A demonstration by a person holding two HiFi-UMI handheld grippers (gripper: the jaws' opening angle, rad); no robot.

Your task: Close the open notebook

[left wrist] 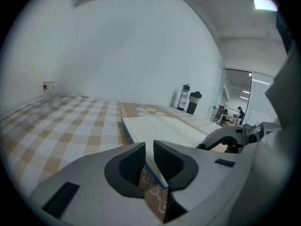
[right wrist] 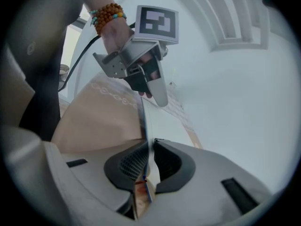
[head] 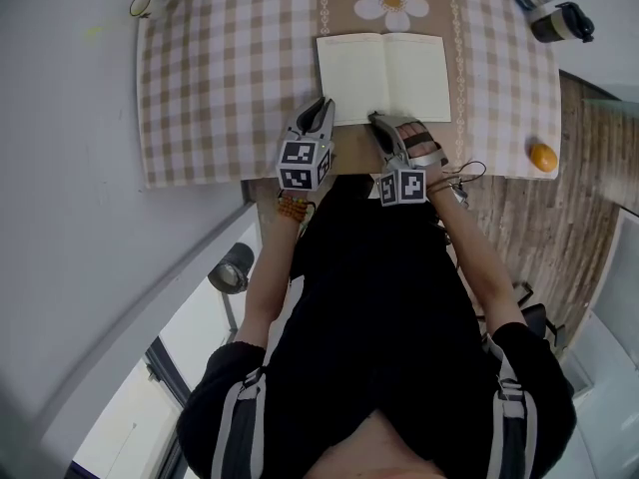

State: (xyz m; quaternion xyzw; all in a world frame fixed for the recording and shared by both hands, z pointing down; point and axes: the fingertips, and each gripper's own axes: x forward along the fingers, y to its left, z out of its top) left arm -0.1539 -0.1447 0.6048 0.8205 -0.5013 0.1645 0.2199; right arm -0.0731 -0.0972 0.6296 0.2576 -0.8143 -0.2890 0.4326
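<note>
The open notebook [head: 384, 73] lies flat on the brown middle strip of a checked tablecloth [head: 220, 78], blank pages up. My left gripper [head: 321, 116] is at its near left corner. In the left gripper view its jaws [left wrist: 149, 149] are shut on that blue-edged corner [left wrist: 160, 128], with a bit of brown patterned cloth pinched too. My right gripper [head: 384, 123] sits at the near edge by the spine. In the right gripper view its pads [right wrist: 151, 145] press on a thin edge of the notebook [right wrist: 160, 121], and the left gripper [right wrist: 157, 95] shows beyond.
Two bottles [head: 554, 8] stand at the far right corner and an orange [head: 543, 157] lies near the right edge. A small cup [head: 148, 5] is at the far left corner. A grey wall runs along the table's left side. The person's body is right behind the table's near edge.
</note>
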